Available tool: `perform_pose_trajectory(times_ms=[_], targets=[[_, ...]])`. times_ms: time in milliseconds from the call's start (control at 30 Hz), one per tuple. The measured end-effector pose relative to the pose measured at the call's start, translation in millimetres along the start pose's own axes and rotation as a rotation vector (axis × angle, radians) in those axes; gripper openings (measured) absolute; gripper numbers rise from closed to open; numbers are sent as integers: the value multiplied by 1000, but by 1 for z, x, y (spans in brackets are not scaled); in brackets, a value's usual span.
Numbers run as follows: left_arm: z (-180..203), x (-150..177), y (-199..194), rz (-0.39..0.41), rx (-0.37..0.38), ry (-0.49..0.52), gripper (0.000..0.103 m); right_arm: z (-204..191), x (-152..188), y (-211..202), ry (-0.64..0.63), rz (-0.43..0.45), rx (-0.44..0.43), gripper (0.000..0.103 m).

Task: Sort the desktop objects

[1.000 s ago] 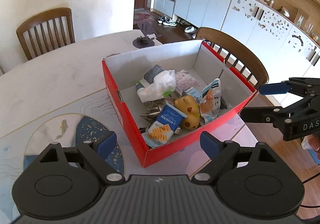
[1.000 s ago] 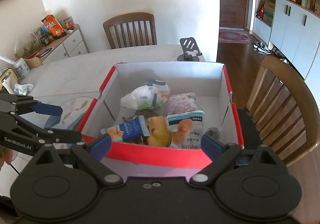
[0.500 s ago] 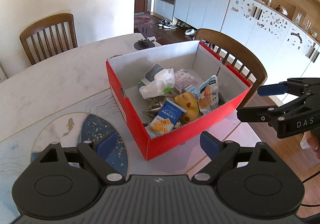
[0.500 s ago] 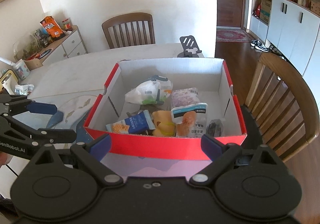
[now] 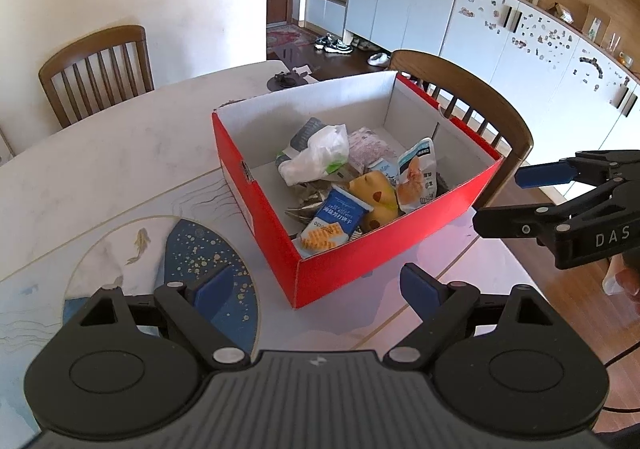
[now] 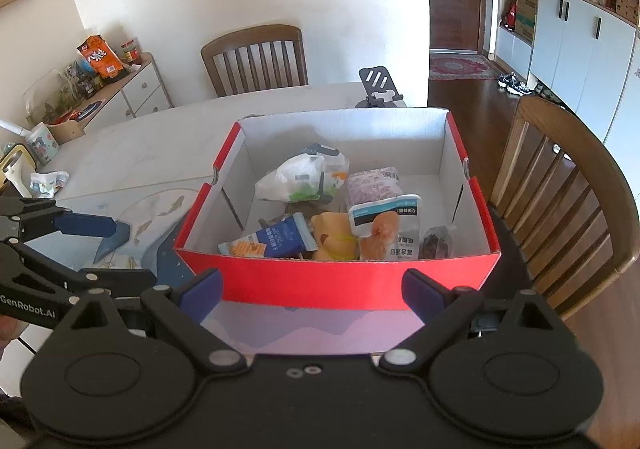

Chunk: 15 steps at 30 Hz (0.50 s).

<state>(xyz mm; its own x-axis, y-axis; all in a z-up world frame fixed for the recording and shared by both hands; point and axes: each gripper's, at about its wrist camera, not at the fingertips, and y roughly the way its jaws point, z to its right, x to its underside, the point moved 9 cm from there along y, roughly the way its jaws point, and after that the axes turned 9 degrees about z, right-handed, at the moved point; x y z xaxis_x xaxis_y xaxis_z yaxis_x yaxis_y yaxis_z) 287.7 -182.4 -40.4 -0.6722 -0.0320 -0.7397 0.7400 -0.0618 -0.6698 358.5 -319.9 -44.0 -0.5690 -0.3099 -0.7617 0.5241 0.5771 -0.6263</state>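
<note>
Your left gripper point(image 5: 316, 285) hangs with its blue-padded jaws spread wide and nothing between them, just short of the near corner of the red cardboard box point(image 5: 360, 261). Your right gripper point(image 6: 312, 291) is likewise wide apart and empty, squared up to the box's near red wall point(image 6: 340, 277), which fills the gap between the two pads without touching either. Each gripper shows in the other's view, off to the side of the box.

The box stands on the pale table point(image 5: 100, 165), partly over a printed mat with a dark blue, gold-speckled patch point(image 5: 200, 261). Inside it lie the sorted things in a loose heap: a blue biscuit packet point(image 6: 272, 241) at the near left, a yellow plush toy point(image 6: 334, 237) just beside it, a white snack pouch with an orange picture point(image 6: 386, 225) leaning against the toy, a small dark packet point(image 6: 438, 241) toward the right wall, a pinkish patterned packet point(image 6: 374, 185) behind, and a crumpled white plastic bag point(image 6: 296, 179) at the back left.

Beyond the box a black phone stand point(image 6: 378, 87) sits at the far table edge, with wooden chairs point(image 6: 256, 57) around
</note>
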Motion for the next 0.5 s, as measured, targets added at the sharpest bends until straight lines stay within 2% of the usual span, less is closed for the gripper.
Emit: perform_pose_trajectory(times_ms=[500], targets=[[2,7,-4,-6,36,12,90,-4,7,-2,16,-9,13,96]])
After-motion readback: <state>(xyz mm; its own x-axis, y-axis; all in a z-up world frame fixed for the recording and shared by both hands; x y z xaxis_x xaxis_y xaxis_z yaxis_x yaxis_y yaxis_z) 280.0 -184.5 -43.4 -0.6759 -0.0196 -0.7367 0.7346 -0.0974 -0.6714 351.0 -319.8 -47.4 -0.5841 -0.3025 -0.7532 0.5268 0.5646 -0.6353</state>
